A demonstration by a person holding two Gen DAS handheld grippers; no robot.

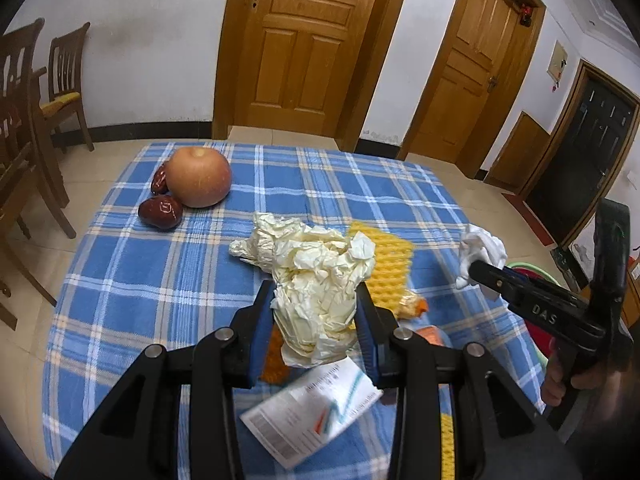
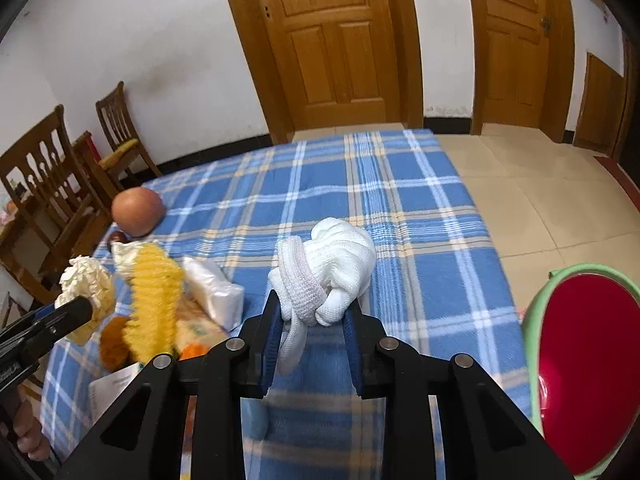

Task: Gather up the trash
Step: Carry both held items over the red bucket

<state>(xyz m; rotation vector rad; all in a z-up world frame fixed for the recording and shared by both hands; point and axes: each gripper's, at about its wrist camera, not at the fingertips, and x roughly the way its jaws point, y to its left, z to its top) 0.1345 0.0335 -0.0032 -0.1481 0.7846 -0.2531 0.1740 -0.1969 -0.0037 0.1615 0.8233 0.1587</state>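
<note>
Both grippers are loaded: the left gripper (image 1: 316,308) is clamped on a crumpled cream paper wad (image 1: 316,276), and the right gripper (image 2: 314,312) pinches a white knotted foam net (image 2: 328,264). The red bin (image 2: 588,364) sits low to the right gripper's right — closest to that hand. Only the right wrist view really shows it.

Look to the upper left of your left wrist view: an apple (image 1: 199,177) sits on the blue plaid tablecloth (image 1: 140,280), with two red dates (image 1: 161,211) touching it on its left and lower-left side. Beyond the cloth you have wooden chairs (image 1: 66,80) along the left edge — and two panelled wooden doors (image 1: 296,40) fill the white wall at the top. In your right wrist view, beige floor tiles (image 2: 520,184) spread to the right of the cloth.
</note>
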